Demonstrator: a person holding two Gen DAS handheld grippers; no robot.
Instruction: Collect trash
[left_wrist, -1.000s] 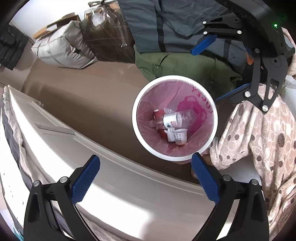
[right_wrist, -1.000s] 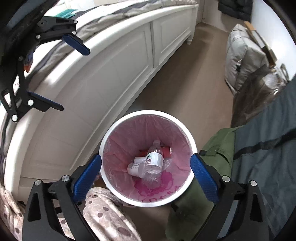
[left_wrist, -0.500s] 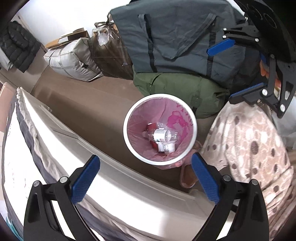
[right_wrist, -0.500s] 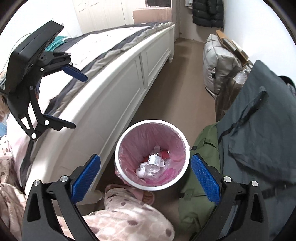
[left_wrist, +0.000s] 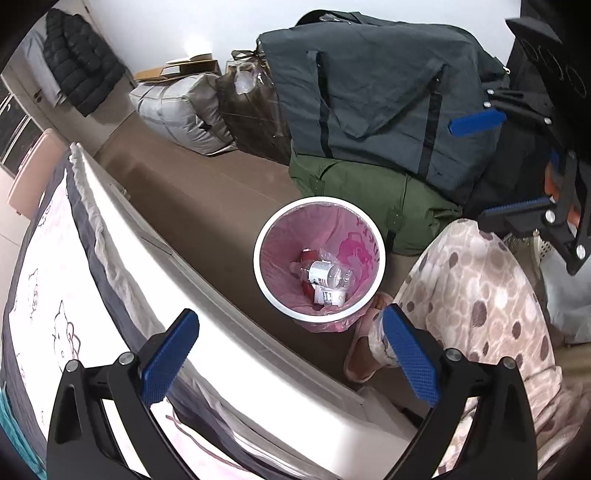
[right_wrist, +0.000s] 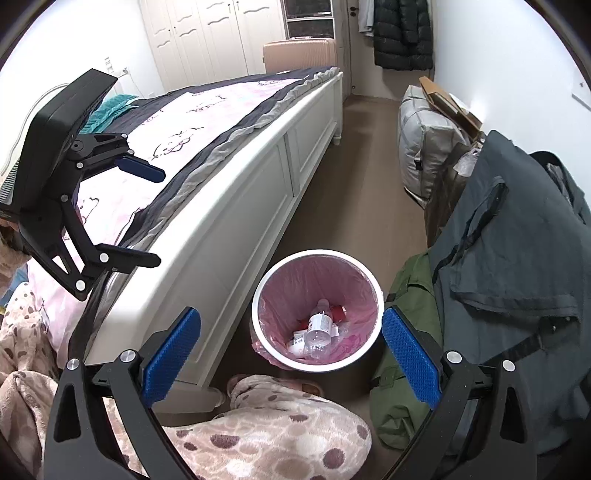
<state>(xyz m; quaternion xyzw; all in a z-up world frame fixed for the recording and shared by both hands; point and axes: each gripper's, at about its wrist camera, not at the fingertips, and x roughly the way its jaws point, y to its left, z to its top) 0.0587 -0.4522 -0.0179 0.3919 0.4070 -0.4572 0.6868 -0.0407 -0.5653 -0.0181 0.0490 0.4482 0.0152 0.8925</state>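
Currently, the left gripper (left_wrist: 288, 354) and the right gripper (right_wrist: 290, 354) both stand with jaws spread wide and nothing between them, raised well above the white bin (right_wrist: 375, 291) on the floor between the bed (right_wrist: 240, 221) and the green bag (left_wrist: 354, 188). Each gripper is pitched downward toward the bin mouth. Inside the pink liner (left_wrist: 291, 236) lie a clear plastic bottle (left_wrist: 327, 275), a red item and a small white container (left_wrist: 327, 296). Judged by appearance, the bottle is light, thin-walled and slippery; it should crush under pressure. Grasp across the labelled midsection or the neck.
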